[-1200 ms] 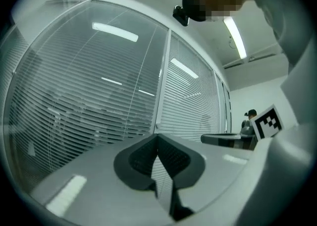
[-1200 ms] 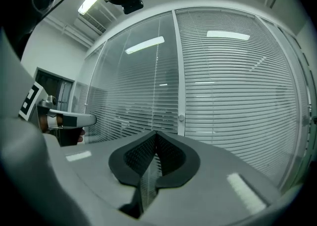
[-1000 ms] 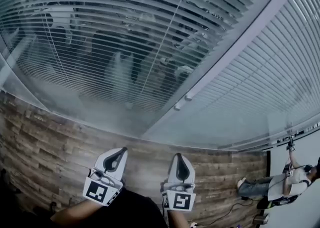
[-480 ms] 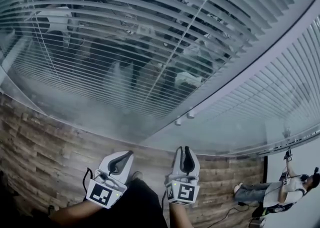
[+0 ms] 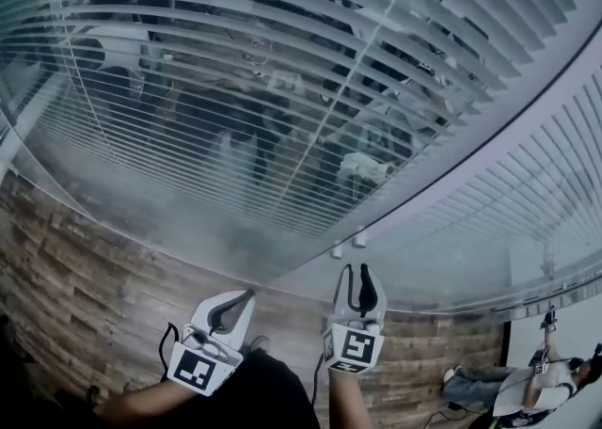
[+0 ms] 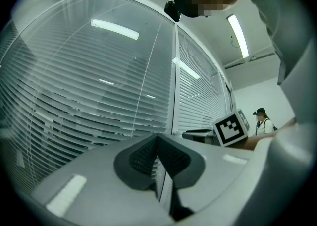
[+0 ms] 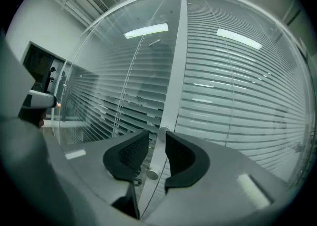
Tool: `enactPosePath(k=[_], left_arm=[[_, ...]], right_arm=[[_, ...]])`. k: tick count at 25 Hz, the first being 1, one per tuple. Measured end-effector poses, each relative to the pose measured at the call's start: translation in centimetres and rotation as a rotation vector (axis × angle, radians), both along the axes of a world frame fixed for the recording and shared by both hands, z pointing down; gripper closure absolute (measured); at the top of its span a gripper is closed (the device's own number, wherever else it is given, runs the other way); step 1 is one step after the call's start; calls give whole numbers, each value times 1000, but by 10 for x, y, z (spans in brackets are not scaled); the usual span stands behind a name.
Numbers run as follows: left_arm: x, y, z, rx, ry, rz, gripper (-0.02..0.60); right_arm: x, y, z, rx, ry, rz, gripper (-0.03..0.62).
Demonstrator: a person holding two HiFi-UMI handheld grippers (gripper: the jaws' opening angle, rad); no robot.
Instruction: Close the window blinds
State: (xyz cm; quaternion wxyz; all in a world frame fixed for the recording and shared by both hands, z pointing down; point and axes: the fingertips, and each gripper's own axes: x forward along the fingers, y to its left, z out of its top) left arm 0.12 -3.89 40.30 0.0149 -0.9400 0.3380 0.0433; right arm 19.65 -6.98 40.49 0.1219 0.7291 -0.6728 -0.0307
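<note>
The left blind (image 5: 235, 88) hangs behind glass with its slats partly tilted, so the room beyond shows through. Right of the white frame post (image 5: 470, 168), the other blind (image 5: 536, 201) has its slats flat and shut. Two small white knobs (image 5: 336, 252) sit low on the post; one knob (image 7: 152, 174) shows through the gap of my right gripper (image 7: 156, 141). That gripper (image 5: 360, 288) is open; its jaws have just been opening and the pads press on nothing. My left gripper (image 5: 240, 303) (image 6: 157, 140) is shut and empty, a little left of it.
A wood-patterned floor (image 5: 75, 258) runs along the foot of the glass wall. A person (image 5: 527, 385) sits far off at the lower right, also visible as a small figure (image 6: 261, 121) in the left gripper view.
Both grippers have moved nearer the glass wall, the right one up toward the white knobs. The right gripper's jaws have parted; the left stays shut.
</note>
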Motion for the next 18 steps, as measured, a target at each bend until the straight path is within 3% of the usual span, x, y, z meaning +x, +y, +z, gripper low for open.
enactPosePath(k=[1, 4, 18], left_arm=[[2, -1, 0, -4, -4, 0, 581], [0, -7, -4, -96, 116, -48, 581], [3, -20, 8, -106, 109, -97, 581]], right_arm=[[1, -4, -2, -1, 20, -3, 488], [2, -16, -3, -10, 60, -13, 477], [5, -35, 5, -20, 215, 7, 468]])
